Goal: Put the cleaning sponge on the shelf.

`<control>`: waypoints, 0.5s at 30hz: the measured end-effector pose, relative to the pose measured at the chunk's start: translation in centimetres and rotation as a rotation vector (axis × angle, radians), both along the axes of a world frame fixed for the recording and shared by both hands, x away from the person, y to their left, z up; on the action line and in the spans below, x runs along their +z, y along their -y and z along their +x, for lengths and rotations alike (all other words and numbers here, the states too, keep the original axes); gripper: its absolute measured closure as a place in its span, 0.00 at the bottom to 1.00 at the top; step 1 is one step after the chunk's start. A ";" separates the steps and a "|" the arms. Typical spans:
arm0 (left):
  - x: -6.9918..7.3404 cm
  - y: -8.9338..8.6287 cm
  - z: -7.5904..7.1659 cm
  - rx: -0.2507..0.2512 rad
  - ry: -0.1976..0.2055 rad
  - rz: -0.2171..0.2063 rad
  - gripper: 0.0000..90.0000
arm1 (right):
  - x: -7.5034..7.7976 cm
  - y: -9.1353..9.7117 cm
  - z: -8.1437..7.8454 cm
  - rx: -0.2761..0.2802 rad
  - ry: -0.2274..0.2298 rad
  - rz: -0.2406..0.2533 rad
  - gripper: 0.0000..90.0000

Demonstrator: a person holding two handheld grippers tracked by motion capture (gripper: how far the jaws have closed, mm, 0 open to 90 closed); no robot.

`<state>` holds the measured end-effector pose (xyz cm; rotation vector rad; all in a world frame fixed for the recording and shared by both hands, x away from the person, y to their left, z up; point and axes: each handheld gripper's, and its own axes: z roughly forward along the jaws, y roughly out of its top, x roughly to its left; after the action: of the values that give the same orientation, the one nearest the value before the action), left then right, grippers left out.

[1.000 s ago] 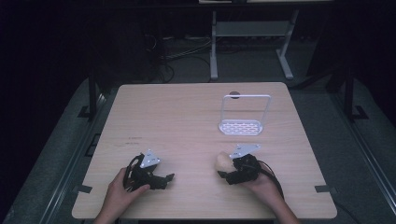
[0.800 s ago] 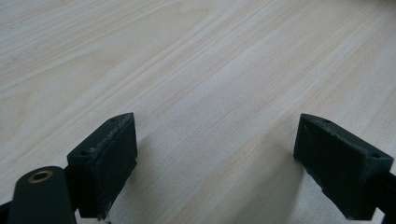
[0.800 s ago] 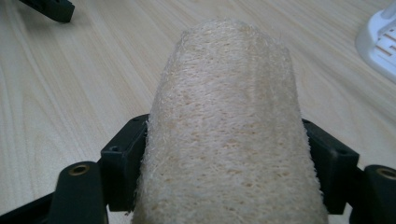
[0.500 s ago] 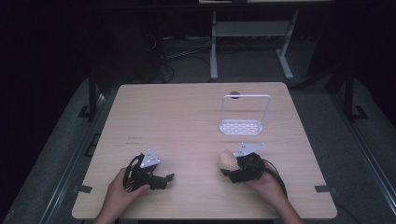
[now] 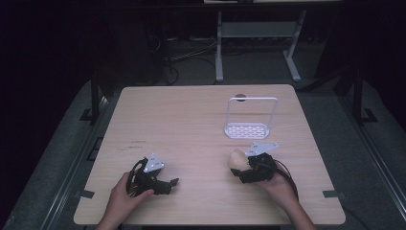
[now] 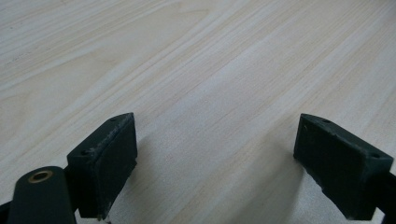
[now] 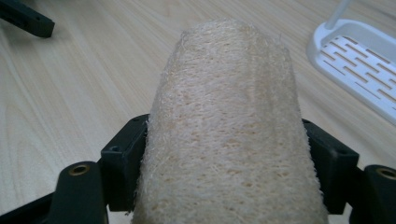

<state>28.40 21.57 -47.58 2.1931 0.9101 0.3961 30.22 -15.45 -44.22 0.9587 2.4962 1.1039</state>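
- The right gripper point(image 5: 238, 165) has edged slightly toward the white rack point(image 5: 249, 130) since a second ago, clamping the loofah sponge point(image 7: 229, 135).
- The left gripper point(image 6: 215, 163) rests open on the table point(image 5: 191, 115).

1 loofah sponge point(image 7: 229, 126), 1 white slotted rack point(image 5: 247, 129), 1 wooden table point(image 5: 182, 120), 2 hand-held grippers

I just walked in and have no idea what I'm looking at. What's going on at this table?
A person sits at a wooden table with a hand-held gripper in each hand. The right gripper is clamped around a beige loofah sponge, held just above the table near its front edge. A little beyond it stands a white slotted rack with a tall wire handle, possibly where the sponge is headed. The left gripper rests on the table with its jaws open and nothing between them.
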 end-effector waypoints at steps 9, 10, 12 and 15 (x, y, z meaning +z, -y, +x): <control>0.0 0.0 0.0 0.002 0.001 -0.002 0.14 | 0.8 0.8 0.8 -0.019 0.012 0.012 0.30; 0.0 0.0 0.0 0.002 0.001 -0.002 0.14 | 0.8 0.8 0.9 -0.021 0.016 0.010 0.30; 0.0 0.0 0.0 0.001 -0.001 0.000 0.14 | 1.0 0.9 1.1 -0.025 0.019 0.015 0.30; 0.0 0.0 0.0 0.000 -0.001 0.002 0.14 | 1.2 1.0 1.4 -0.031 0.022 0.021 0.30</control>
<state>28.40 21.57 -47.57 2.1953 0.9107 0.3961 31.62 -16.41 -43.03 0.9822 2.4484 1.1271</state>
